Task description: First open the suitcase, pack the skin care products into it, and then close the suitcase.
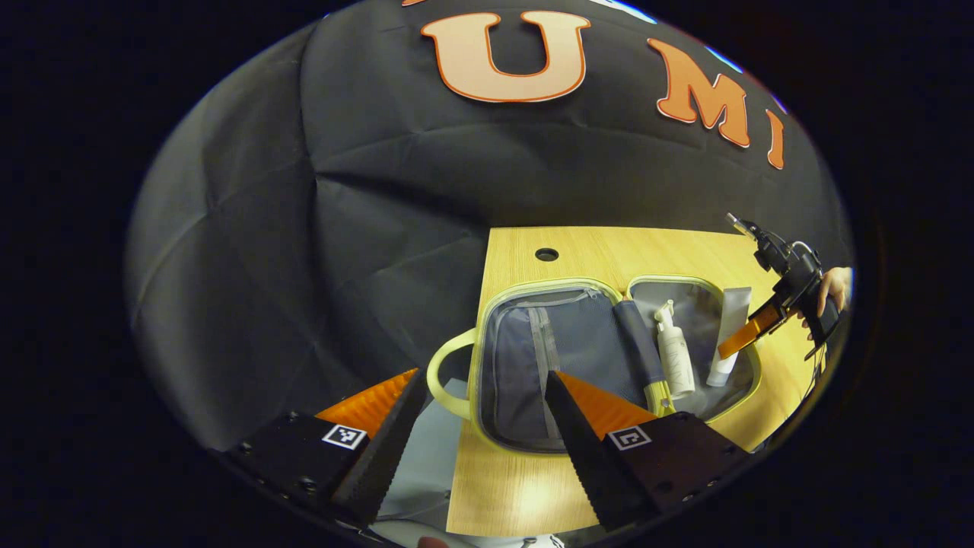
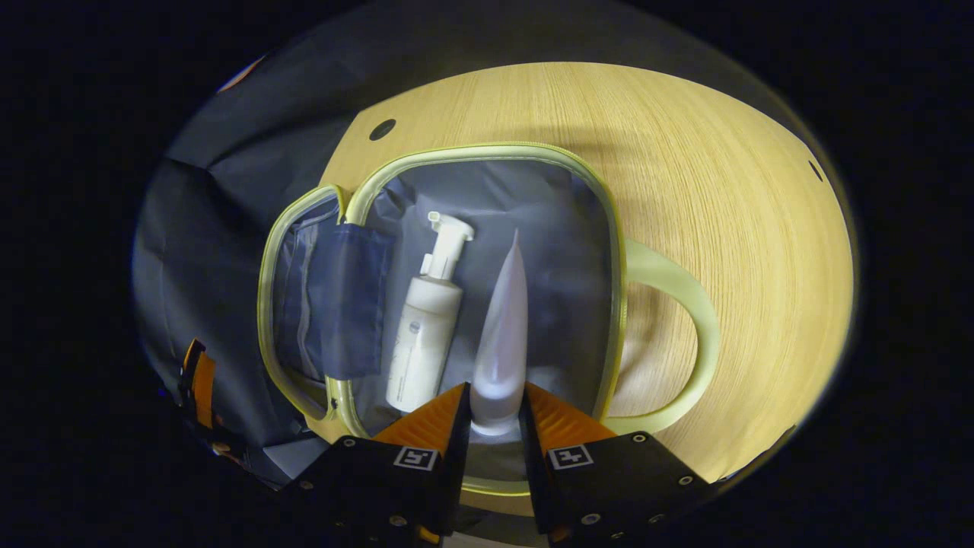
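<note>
The suitcase (image 1: 475, 380) is a small yellow-green case that lies open on the wooden table (image 1: 533, 487), grey lining up. A white pump bottle (image 2: 426, 335) lies in its right half (image 2: 487, 150). My right gripper (image 2: 494, 388) is shut on a white tube (image 2: 504, 327) near its cap end, and holds it over that same half, beside the bottle. The tube's flat end points away from me. In the left gripper view the tube (image 1: 730, 335) and bottle (image 1: 675, 358) sit at the far right. My left gripper (image 1: 485, 373) is open with nothing held, above the case's left handle.
The lid half with a zipped mesh pocket (image 2: 335, 304) lies flat to the left. Looped handles (image 2: 685, 304) stick out from both ends of the case. The table has a round cable hole (image 1: 546, 253) at the back. A hand (image 1: 833, 289) holds the right gripper.
</note>
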Demonstrator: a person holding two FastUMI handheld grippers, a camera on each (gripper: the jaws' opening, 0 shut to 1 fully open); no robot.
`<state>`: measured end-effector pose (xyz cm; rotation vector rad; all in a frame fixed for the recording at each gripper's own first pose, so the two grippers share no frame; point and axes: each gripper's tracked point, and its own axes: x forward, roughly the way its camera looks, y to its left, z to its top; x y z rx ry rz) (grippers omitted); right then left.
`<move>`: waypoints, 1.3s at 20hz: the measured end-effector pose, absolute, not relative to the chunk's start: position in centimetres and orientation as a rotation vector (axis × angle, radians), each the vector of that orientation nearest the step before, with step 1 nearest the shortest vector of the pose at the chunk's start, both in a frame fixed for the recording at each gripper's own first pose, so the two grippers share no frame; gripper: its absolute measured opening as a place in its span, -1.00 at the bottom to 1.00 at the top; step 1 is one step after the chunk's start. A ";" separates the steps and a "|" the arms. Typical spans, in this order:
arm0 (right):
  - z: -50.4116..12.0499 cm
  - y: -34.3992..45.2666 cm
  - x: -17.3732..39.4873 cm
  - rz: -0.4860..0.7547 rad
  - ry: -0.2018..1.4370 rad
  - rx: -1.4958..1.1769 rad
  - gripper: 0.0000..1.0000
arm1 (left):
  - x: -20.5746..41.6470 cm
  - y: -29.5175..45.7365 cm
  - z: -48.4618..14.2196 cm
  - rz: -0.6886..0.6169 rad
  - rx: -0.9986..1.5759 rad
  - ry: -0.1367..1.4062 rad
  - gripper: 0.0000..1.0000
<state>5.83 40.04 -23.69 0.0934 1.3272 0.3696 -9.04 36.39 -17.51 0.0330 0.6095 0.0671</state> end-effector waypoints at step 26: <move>-8.4 31.1 2.1 0.157 0.825 0.360 0.92 | 0.6 45.9 -33.2 -0.062 -0.976 0.527 0.94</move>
